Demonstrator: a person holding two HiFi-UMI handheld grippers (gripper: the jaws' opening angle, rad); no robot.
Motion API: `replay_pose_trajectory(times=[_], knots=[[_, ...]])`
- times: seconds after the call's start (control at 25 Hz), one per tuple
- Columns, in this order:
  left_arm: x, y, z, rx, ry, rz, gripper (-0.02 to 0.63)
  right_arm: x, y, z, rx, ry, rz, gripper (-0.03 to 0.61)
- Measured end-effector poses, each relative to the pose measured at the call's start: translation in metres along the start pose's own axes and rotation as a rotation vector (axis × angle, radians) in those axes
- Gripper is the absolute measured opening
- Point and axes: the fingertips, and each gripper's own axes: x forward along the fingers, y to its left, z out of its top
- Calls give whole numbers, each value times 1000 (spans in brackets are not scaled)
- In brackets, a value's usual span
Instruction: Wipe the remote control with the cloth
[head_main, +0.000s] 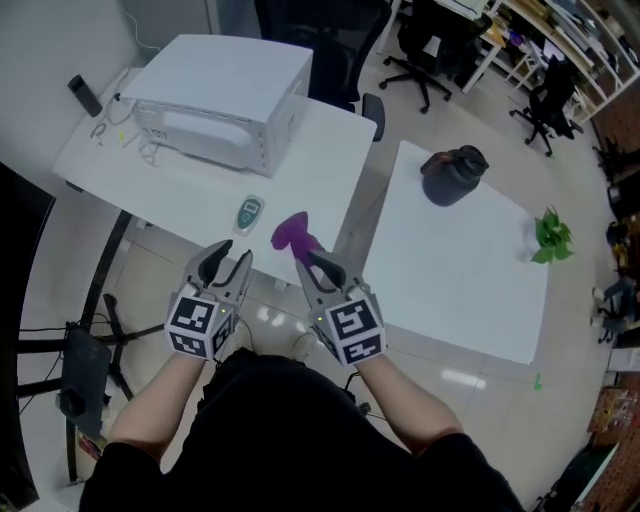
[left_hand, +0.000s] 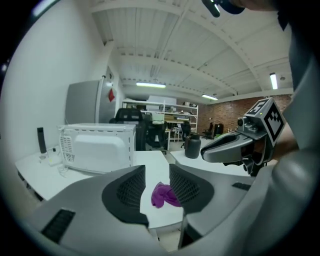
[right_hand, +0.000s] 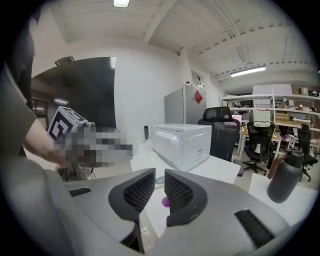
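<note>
The small grey-green remote control (head_main: 248, 213) lies on the white table (head_main: 330, 160) near its front edge. The purple cloth (head_main: 293, 232) (left_hand: 164, 195) sits crumpled to the remote's right, at the table's front corner. Both grippers hang in front of the table, off its edge. My left gripper (head_main: 228, 260) (left_hand: 157, 175) stands open with nothing between its jaws, and the cloth shows through the gap, further off. My right gripper (head_main: 313, 265) (right_hand: 160, 182) has a narrow gap between its jaws and holds nothing. A bit of the cloth (right_hand: 165, 201) shows below that gap.
A white microwave (head_main: 220, 100) stands at the back of the table, with a black device (head_main: 85, 95) at the far left. A second white table (head_main: 460, 270) to the right bears a dark jug (head_main: 453, 175) and a small plant (head_main: 550, 235). Office chairs (head_main: 420, 50) stand behind.
</note>
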Motion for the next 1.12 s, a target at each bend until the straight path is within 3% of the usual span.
replay_pose_trajectory(times=[0.28,0.56,1.12], knots=[[-31,-29,24,115,-55,-72,-12,-16,41,27,-33,-76,2,17],[-69,-39,29,199,-80,-152,-14,-28,74,45,-37,-112,-74,15],[-100,-49,29,230,-105,-198,-14,-41,110,48,-59,-115,-117,14]])
